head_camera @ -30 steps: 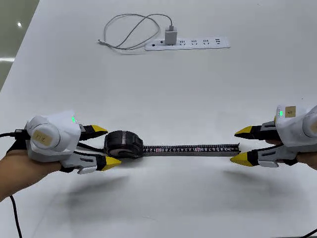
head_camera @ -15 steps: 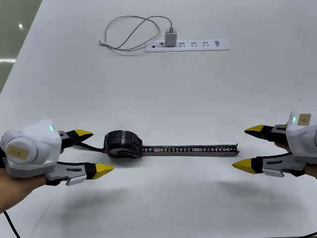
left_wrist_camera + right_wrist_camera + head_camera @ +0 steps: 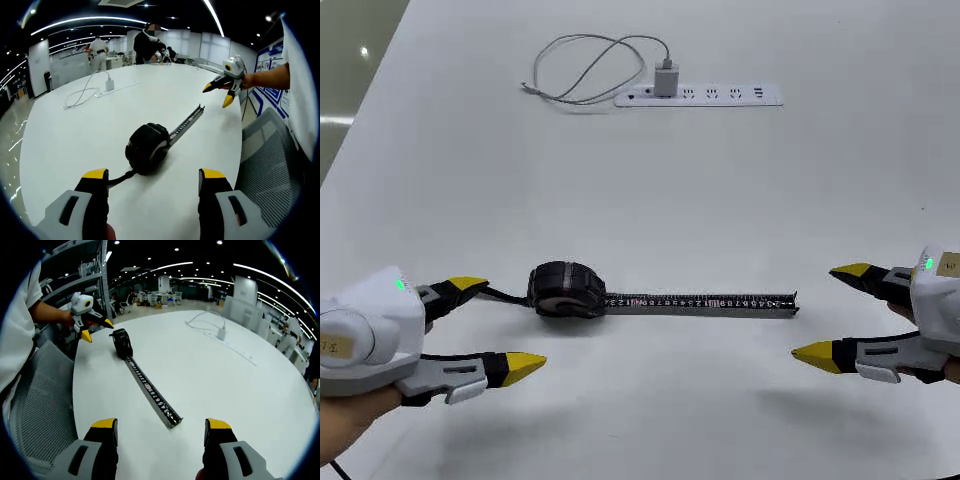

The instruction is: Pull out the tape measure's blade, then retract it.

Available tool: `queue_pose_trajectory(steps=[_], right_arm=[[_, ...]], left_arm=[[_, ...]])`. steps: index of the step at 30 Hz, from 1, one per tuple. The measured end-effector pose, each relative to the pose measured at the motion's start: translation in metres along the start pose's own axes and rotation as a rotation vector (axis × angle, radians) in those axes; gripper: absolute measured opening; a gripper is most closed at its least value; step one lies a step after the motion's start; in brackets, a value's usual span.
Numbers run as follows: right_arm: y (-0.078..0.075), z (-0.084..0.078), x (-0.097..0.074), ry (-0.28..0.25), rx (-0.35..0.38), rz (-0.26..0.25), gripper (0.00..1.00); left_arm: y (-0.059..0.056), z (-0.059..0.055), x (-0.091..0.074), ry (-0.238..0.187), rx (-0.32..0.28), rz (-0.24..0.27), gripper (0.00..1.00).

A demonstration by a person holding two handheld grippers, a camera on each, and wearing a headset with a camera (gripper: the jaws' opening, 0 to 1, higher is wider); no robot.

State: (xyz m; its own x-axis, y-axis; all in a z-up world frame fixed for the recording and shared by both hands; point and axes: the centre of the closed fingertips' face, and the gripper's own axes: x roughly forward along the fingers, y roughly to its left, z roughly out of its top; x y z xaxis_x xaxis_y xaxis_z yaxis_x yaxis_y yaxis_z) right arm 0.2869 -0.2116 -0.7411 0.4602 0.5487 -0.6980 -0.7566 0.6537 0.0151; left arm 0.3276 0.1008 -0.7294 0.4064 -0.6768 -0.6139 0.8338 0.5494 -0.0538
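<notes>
**Inspector:** Position of the tape measure [image 3: 566, 291]?

**Assistant:** The black case lies on the white table [image 3: 720, 180], at the near left. Its blade [image 3: 700, 302] is drawn out and lies flat on the surface, running right from the case. The printed scale faces up.

**Inspector:** Left gripper [image 3: 510, 322]?

**Assistant:** Released. The yellow-tipped jaws stand wide apart with nothing between them, just left of the case and not touching it. A black strap [image 3: 505, 296] runs from the case toward the far jaw. Whether it touches the jaw cannot be told.

**Inspector:** Right gripper [image 3: 819, 311]?

**Assistant:** Also released, with jaws spread and empty. In the right gripper view, the end of the blade lies on the table just ahead of the jaws and clear of both.

**Inspector:** Other items on the table?

**Assistant:** A white power strip [image 3: 705, 93] lies at the far side, well apart from the tape measure. A white charger [image 3: 665, 75] is plugged into its left end, and its cable [image 3: 585, 65] loops away to the left.
</notes>
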Motion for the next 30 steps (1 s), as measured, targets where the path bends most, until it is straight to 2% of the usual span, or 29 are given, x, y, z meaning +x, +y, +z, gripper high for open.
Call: queue_pose_trajectory(steps=[11, 30], right_arm=[[0.009, -0.003, -0.011, -0.006, 0.025, -0.020, 0.76], [0.024, -0.016, -0.034, -0.016, 0.067, -0.054, 0.83]], left_arm=[[0.000, -0.006, -0.014, -0.016, -0.034, 0.041, 0.84], [-0.015, -0.022, -0.035, -0.011, -0.106, 0.057, 0.91]])
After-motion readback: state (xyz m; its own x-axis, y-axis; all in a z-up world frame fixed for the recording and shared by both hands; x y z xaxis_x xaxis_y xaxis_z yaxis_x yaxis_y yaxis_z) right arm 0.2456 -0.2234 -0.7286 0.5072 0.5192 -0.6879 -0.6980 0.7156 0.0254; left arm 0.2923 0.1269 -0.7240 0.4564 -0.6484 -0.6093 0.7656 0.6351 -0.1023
